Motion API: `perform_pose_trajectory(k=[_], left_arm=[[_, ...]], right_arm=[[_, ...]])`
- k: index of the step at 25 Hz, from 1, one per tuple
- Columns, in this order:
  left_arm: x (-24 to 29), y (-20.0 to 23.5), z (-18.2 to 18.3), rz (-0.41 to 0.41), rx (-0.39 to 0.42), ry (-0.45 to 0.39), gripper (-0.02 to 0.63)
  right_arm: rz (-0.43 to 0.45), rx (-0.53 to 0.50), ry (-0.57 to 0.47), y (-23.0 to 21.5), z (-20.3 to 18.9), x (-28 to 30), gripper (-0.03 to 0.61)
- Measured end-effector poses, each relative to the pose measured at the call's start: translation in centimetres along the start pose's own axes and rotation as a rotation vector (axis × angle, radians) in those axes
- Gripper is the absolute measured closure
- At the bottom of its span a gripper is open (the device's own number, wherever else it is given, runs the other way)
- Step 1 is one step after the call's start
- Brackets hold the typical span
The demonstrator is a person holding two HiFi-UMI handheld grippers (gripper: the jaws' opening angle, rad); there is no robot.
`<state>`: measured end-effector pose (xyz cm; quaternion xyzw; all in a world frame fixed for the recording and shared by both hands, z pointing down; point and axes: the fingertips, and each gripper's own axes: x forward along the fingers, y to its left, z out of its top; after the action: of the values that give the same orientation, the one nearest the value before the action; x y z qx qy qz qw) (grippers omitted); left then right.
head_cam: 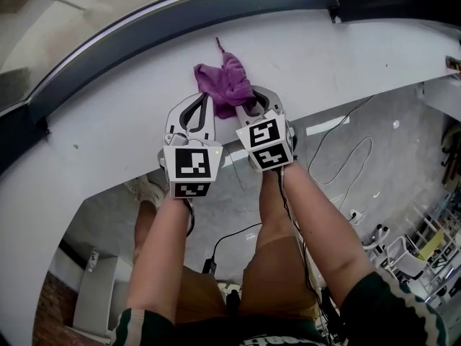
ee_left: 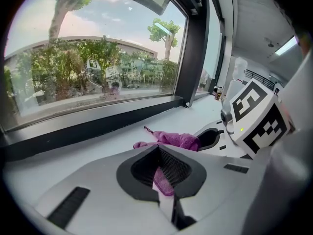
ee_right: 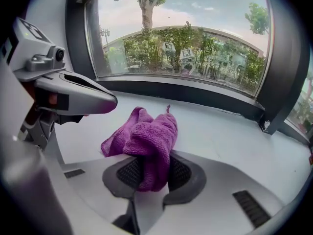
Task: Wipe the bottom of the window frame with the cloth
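A crumpled purple cloth (head_cam: 225,83) lies on the white window sill (head_cam: 346,56), just below the dark bottom rail of the window frame (head_cam: 180,16). My right gripper (head_cam: 248,101) is shut on the cloth's near end; in the right gripper view the cloth (ee_right: 146,141) bulges out between the pads. My left gripper (head_cam: 203,99) sits close beside it on the left, shut with a strip of the cloth (ee_left: 164,180) pinched between its pads. The rest of the cloth (ee_left: 171,140) rests on the sill ahead. Both grippers are side by side, almost touching.
The dark frame rail (ee_right: 195,94) runs along the sill under the glass, with a small bracket (ee_right: 265,125) at its right corner by the upright post. Below the sill edge are the person's legs, a shoe (head_cam: 144,189), floor cables (head_cam: 346,157) and a rack (head_cam: 425,244).
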<state>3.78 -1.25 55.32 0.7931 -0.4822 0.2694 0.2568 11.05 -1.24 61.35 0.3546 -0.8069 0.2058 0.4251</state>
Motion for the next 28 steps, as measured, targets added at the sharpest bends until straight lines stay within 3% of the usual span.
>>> perform_pose_trajectory(k=[5, 28], left_arm=[[-0.5, 0.5, -0.2, 0.006, 0.035, -0.008, 0.604], [-3.2, 5.7, -2.3, 0.078, -0.049, 0.003, 0.604]], right_arm=[[0.012, -0.009, -0.003, 1.2, 0.5, 0.4, 0.476], [0.086, -0.055, 0.018, 7.4, 2.5, 2.1, 0.476]])
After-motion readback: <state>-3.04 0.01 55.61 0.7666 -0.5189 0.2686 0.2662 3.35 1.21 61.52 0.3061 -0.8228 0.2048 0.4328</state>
